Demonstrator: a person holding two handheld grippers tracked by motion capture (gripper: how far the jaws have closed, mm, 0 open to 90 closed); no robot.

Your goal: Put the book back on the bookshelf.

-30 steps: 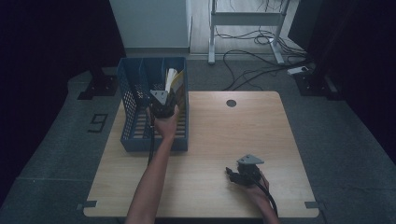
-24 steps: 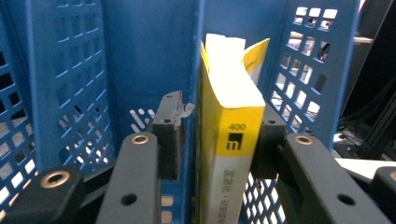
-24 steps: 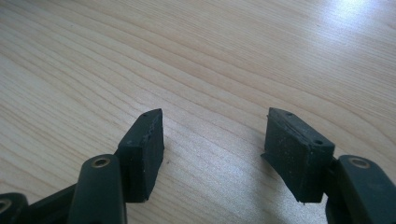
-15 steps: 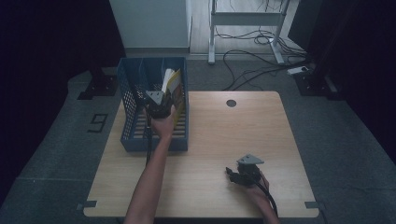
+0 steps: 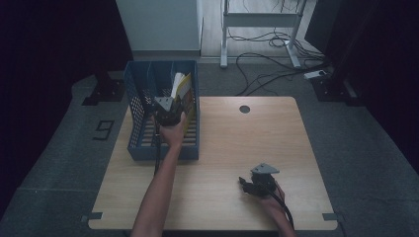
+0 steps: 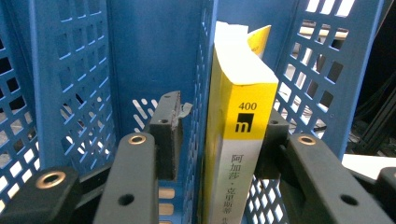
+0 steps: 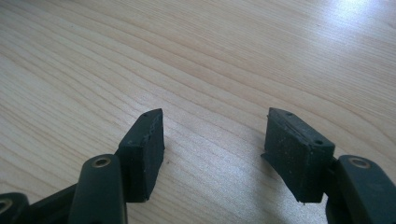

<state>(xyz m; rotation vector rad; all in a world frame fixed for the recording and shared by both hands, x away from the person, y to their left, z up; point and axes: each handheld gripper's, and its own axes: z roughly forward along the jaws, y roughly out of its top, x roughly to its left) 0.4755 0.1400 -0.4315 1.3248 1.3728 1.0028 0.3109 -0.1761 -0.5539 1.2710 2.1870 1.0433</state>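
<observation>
With the left gripper (image 6: 217, 140) having just been opening its jaws around the yellow book (image 6: 238, 140) standing in the blue rack's (image 5: 140, 106) right compartment, seemingly freed, it could topple sideways, while the right gripper (image 7: 215, 151) rests open-jawed on the table (image 5: 232, 138).
</observation>
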